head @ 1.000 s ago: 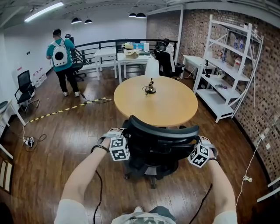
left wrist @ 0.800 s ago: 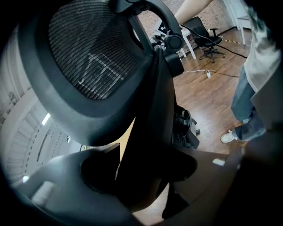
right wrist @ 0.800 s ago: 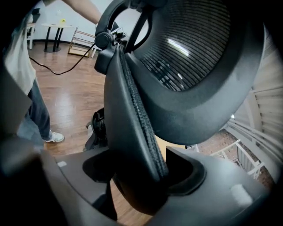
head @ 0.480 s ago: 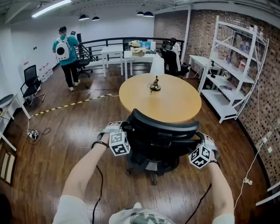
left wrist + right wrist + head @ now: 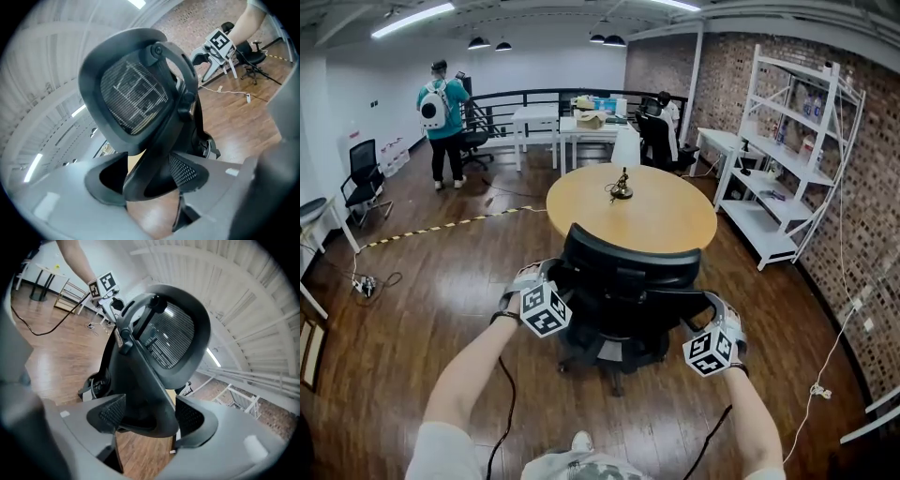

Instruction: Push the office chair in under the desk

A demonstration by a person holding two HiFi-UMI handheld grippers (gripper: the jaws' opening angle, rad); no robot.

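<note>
The office chair [image 5: 630,272] stands at the near edge of the round desk [image 5: 649,214], which lies directly beyond it; the left gripper [image 5: 146,174] clamps the backrest frame's left side, while the right gripper's [image 5: 146,417] jaws, having just been opening, loosely straddle its right side.

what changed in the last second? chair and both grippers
The office chair has rolled a little toward the round table, and its back now covers more of the table's near edge. The right gripper has just been opening its jaws. The chair's frame is still between them, with the pads apparently just off it. Unchanged: the left gripper stays clamped on the chair's other side, and the ornament is still on the table.
</note>
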